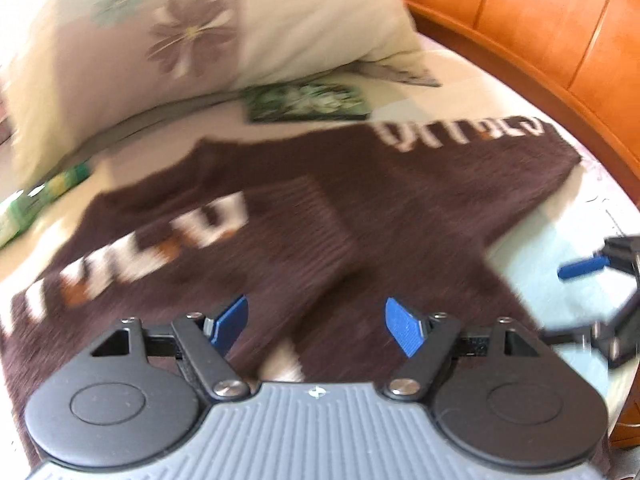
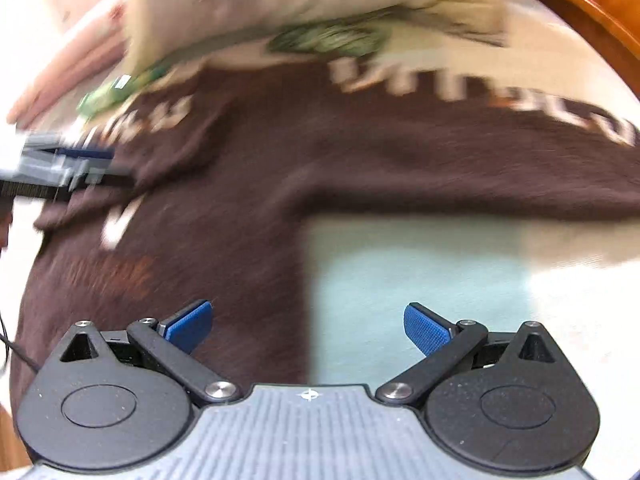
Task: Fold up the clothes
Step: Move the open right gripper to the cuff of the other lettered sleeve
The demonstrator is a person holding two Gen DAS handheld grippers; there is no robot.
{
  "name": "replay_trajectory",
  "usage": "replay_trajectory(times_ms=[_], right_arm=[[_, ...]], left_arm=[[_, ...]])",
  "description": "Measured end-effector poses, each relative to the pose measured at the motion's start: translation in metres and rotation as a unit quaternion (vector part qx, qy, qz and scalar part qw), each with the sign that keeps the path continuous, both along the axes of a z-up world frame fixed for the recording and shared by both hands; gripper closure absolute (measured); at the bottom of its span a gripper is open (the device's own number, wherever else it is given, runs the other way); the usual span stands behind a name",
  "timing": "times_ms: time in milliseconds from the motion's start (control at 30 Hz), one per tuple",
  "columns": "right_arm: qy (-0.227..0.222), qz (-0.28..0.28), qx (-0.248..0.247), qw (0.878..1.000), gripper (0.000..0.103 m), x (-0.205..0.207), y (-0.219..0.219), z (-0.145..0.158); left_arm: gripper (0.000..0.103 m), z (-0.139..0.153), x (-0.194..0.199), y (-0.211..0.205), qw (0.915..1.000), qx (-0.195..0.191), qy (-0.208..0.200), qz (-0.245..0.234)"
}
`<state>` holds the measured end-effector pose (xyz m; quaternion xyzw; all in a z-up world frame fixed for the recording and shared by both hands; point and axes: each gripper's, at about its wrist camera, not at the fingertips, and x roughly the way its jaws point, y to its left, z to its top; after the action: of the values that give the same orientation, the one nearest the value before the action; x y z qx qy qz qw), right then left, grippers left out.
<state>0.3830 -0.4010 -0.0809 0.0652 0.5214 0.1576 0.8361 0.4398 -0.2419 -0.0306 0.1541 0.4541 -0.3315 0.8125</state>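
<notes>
While both views are smeared with blur, I can make out the sweater [image 1: 320,216] lying spread on the bed [image 1: 520,272], dark brown with white lettering on it that I cannot read. My left hand-held gripper [image 1: 316,326] hangs over the sweater with its blue pads [image 1: 404,326] spread wide and nothing between them; brown knit fills the gap below. My right hand-held gripper [image 2: 308,328] is likewise spread and empty, sitting over the sweater's edge: its left pad is above the brown cloth, its right pad above the pale bed cover beside it. From the left wrist view, the right hand-held gripper shows just off the sweater's right side, over the cover. From the right wrist view, the left one shows as a blurred shape at the sweater's left side. Beyond the sweater's far edge a flowered pillow [image 1: 224,32] leans up, and an orange padded headboard [image 1: 540,24] curves past the sweater's far right corner.
</notes>
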Motion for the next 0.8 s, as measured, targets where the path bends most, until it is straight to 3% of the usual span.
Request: replay_trajectory(times_ms=[167,333,400,567,800], right_arm=[[-0.042,-0.086,0.01,0.995,0.0,0.037,-0.072,0.003],[-0.097,-0.134,0.012,0.986,0.0,0.079,-0.114,0.001],[-0.089,-0.15,0.024,0.984,0.0,0.094,-0.126,-0.009],[-0.051,-0.185,-0.043,0.98,0.0,0.1,-0.155,-0.031],[-0.046,-0.258,0.039,0.964,0.0,0.071,-0.209,-0.023]], left_arm=[[0.026,-0.002,0.001,-0.041,0.9997,0.01,-0.003,-0.023],[0.026,-0.005,0.007,-0.063,0.9993,0.019,-0.002,-0.032],[0.026,-0.006,0.01,-0.071,0.9992,0.022,-0.001,-0.034],[0.026,-0.007,0.014,-0.085,0.9989,0.025,-0.002,-0.039],[0.026,-0.012,0.019,-0.1,0.9987,0.022,0.005,-0.045]])
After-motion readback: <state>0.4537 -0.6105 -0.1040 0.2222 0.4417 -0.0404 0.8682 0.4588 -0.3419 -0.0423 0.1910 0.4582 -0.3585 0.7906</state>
